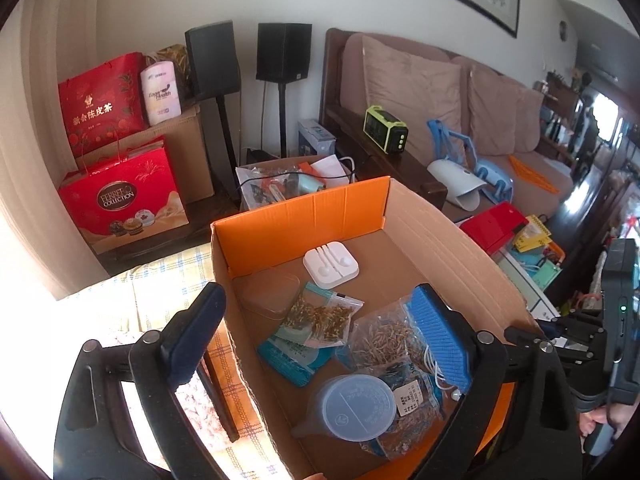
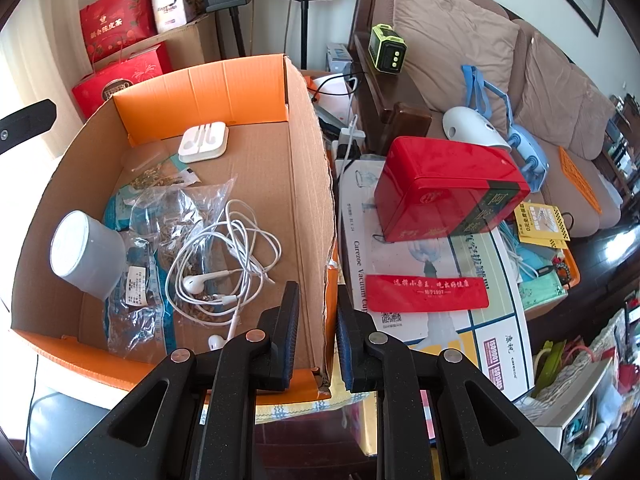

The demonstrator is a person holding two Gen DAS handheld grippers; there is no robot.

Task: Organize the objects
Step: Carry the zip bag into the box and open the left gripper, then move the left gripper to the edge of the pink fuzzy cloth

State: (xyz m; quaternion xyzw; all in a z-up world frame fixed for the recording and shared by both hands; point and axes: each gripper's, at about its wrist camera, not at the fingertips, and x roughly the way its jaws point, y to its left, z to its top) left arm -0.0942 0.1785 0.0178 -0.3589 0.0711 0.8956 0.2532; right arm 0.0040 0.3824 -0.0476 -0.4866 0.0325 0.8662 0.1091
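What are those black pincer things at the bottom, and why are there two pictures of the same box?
They are two-finger grabbers that a person holds, one in each hand. Each has a camera looking along its fingers, so one picture comes from the left one and one from the right. Both look down into a cardboard box holding white earphones, a white case, a plastic cup with a lid, and bags of dried bits. A red tin sits outside. The left gripper is wide open and holds nothing. The right gripper pinches the box's side wall.
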